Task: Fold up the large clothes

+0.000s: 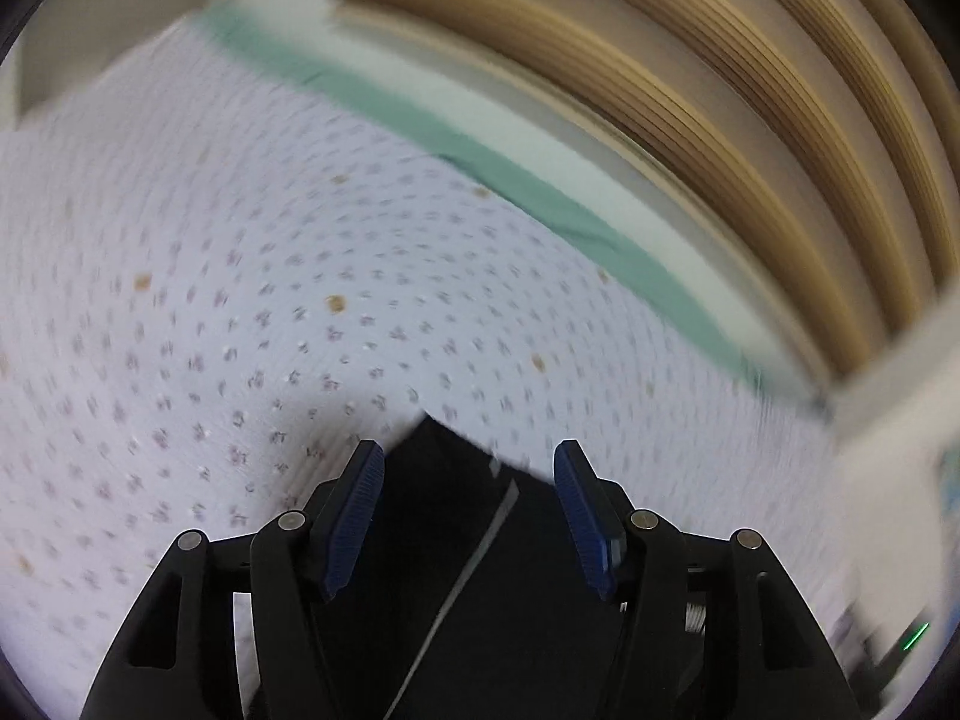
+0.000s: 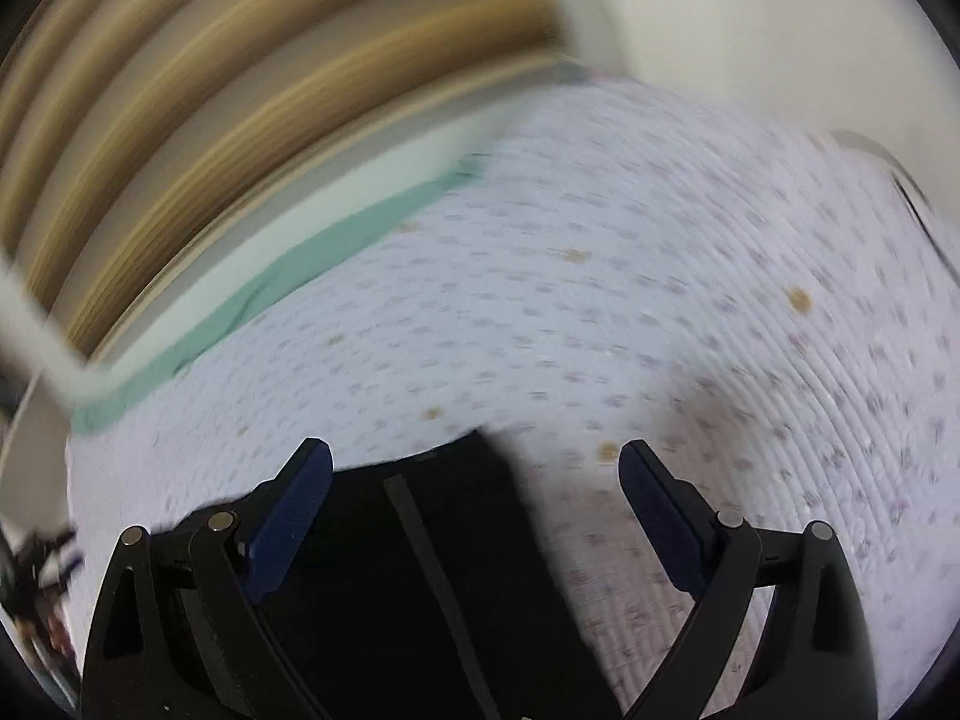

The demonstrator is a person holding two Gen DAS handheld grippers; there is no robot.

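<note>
A black garment [image 1: 480, 570] with a thin pale stripe lies on a white bedspread [image 1: 270, 270] dotted with small purple marks. Its pointed edge shows just beyond my left gripper [image 1: 469, 450], which is open. The blue pads [image 1: 354, 516] stand apart and the cloth lies below them, not pinched. In the right wrist view the same black garment [image 2: 390, 570], with a grey stripe, fills the lower middle. My right gripper [image 2: 477, 450] hangs over it, open wide with nothing between its pads [image 2: 288, 516]. Both views are blurred.
A green sheet strip [image 1: 540, 198] [image 2: 270, 276] runs along the far edge of the bedspread [image 2: 600, 300]. Behind it stand tan wooden slats [image 1: 660, 90] [image 2: 210, 60] and a white frame. Dark clutter [image 2: 30, 564] sits at the right wrist view's left edge.
</note>
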